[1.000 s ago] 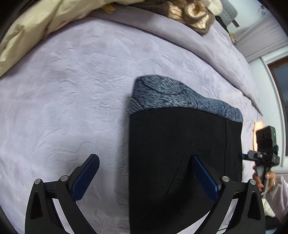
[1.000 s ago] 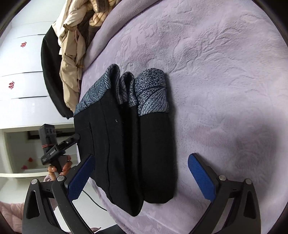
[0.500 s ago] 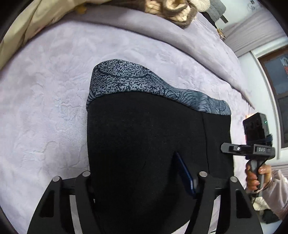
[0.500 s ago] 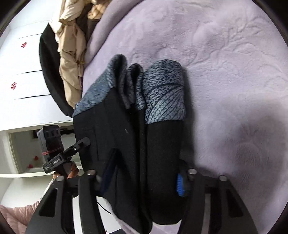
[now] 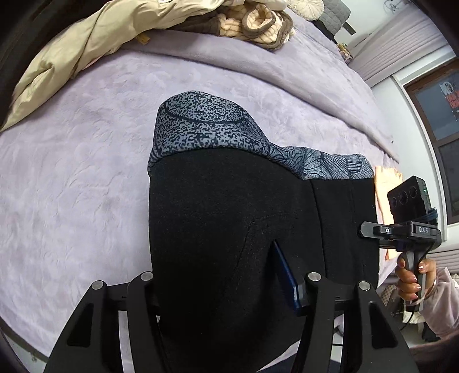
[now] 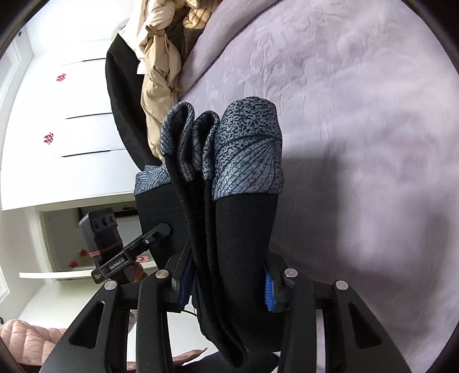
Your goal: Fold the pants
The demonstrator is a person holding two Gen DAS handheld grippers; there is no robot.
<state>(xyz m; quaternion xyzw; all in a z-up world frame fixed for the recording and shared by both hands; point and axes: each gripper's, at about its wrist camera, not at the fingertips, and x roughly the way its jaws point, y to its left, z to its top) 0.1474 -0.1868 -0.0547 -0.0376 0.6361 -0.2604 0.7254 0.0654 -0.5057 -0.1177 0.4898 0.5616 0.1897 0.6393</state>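
The folded black pants [image 5: 229, 218] with a grey patterned band [image 5: 206, 129] are held above the purple bed cover [image 5: 71, 186]. My left gripper [image 5: 218, 284] is shut on the near edge of the pants; only its right blue pad [image 5: 284, 278] shows. My right gripper [image 6: 226, 284] is shut on the stacked folds of the pants [image 6: 241, 229], with a blue pad [image 6: 268, 291] on each side. The right gripper also shows at the right of the left wrist view [image 5: 370, 229], at the pants' far side. The left gripper shows in the right wrist view [image 6: 160, 231].
A beige coat [image 5: 86, 43] and a knitted brown-and-cream garment [image 5: 258, 25] lie at the back of the bed. White drawers [image 6: 71, 114] stand past the bed edge. A window [image 5: 439, 114] and curtain are at the right.
Both grippers went from open to shut on the pants. The pants have risen off the bed cover and now fill more of both views.
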